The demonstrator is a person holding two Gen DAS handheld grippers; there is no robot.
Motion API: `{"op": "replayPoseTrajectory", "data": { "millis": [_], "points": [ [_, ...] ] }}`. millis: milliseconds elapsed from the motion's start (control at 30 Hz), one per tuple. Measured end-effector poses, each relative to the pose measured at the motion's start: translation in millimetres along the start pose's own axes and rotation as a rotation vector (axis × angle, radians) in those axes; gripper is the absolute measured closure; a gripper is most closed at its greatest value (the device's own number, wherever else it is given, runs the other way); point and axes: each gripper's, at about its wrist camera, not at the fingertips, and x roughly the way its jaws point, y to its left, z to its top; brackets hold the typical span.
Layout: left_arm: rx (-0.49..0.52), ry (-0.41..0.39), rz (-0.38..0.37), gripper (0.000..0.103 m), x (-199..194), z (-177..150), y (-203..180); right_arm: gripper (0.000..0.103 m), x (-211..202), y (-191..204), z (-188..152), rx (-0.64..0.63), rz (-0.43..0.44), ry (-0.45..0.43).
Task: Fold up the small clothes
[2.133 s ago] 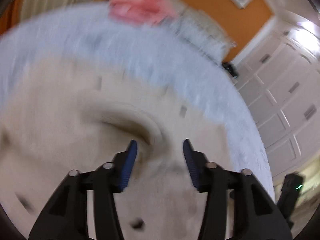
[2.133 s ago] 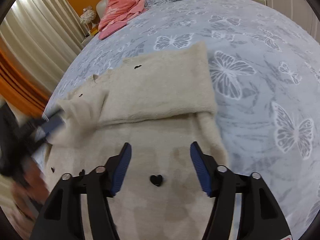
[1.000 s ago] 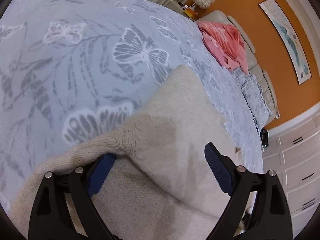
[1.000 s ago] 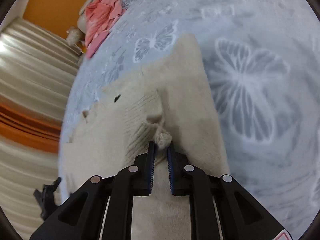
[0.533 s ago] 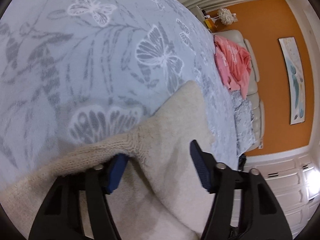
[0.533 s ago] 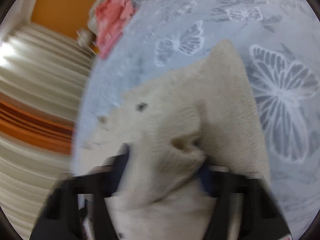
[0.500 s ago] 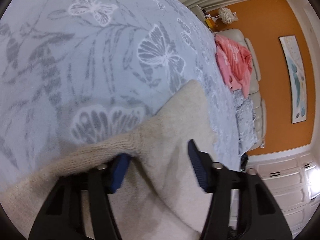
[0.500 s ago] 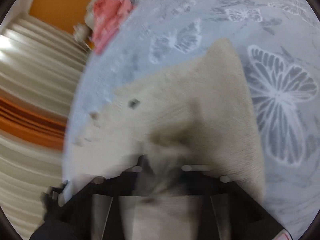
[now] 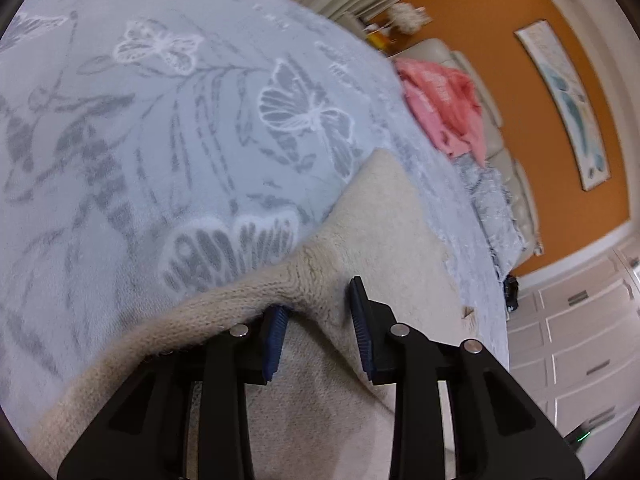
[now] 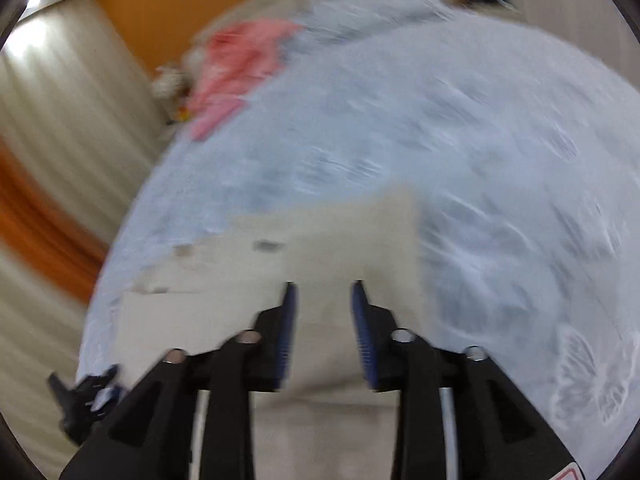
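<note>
Left wrist view, sweater: The cream sweater (image 9: 384,240) lies on the bed (image 9: 160,128), in the lower middle and right of the frame. One knit edge is bunched up into a soft ridge that runs to the lower left.
Left wrist view, hand-held gripper: The left hand-held gripper (image 9: 318,322) is part way closed. Its blue pads (image 9: 360,320) sit on each side of the bunched knit edge. There is a gap between them, so it is not pinching tight yet.
Left wrist view, other things: A pink cloth (image 9: 444,104) lies far off at the upper right, near a gray pillow (image 9: 492,196).
Right wrist view, sweater: This picture is blurry. The sweater (image 10: 340,240) shows as a pale shape in the middle and bottom of the frame, on the blue bed (image 10: 500,160).
Right wrist view, hand-held gripper: The right hand-held gripper (image 10: 322,316) is released, with space between its pads. It holds nothing and sits above the sweater.
How it will handle: The sweater looks soft, light and floppy. It will sag and stretch if pulled hard.
Where to grab: I think the thick knit edges and corners are best, one for each gripper, so the fold stays straight.
</note>
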Motion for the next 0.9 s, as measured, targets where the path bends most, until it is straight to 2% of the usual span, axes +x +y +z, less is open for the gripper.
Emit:
{"op": "replayPoseTrajectory", "data": {
  "millis": [33, 133, 233, 367, 500, 533, 567, 633, 700, 767, 833, 867, 900],
  "points": [
    [0.034, -0.019, -0.007, 0.074, -2, -4, -1, 0.05, 7, 35, 2, -0.073, 0.071, 0.032],
    [0.084, -0.056, -0.022, 0.073, -5, -12, -3, 0.048, 52, 128, -5, -0.29, 0.22, 0.162],
    [0.055, -0.075, -0.091, 0.075, -9, -14, 7, 0.048, 106, 196, -16, -0.436, 0.276, 0.264],
    [0.032, -0.1, -0.15, 0.078, -14, -17, 16, 0.048, 190, 266, -23, -0.531, 0.267, 0.387],
    [0.045, -0.113, -0.159, 0.078, -14, -20, 15, 0.048, 234, 297, -33, -0.576, 0.232, 0.448],
    [0.047, -0.115, -0.161, 0.078, -14, -21, 15, 0.055, 246, 305, -40, -0.591, 0.221, 0.475],
    [0.047, -0.117, -0.164, 0.079, -14, -21, 15, 0.083, 254, 311, -44, -0.624, 0.213, 0.488],
    [0.039, -0.12, -0.173, 0.083, -15, -22, 17, 0.093, 261, 319, -40, -0.643, 0.217, 0.454],
    [0.033, -0.125, -0.177, 0.084, -15, -22, 18, 0.095, 243, 322, -23, -0.588, 0.28, 0.37],
    [0.034, -0.127, -0.174, 0.084, -15, -23, 17, 0.095, 236, 323, -11, -0.57, 0.279, 0.303],
    [0.038, -0.124, -0.168, 0.084, -13, -23, 16, 0.095, 257, 323, -17, -0.605, 0.204, 0.333],
    [0.039, -0.123, -0.165, 0.084, -13, -24, 17, 0.094, 281, 319, -28, -0.622, 0.142, 0.407],
    [0.041, -0.121, -0.163, 0.084, -13, -24, 17, 0.093, 287, 315, -33, -0.617, 0.14, 0.412]
  ]
}}
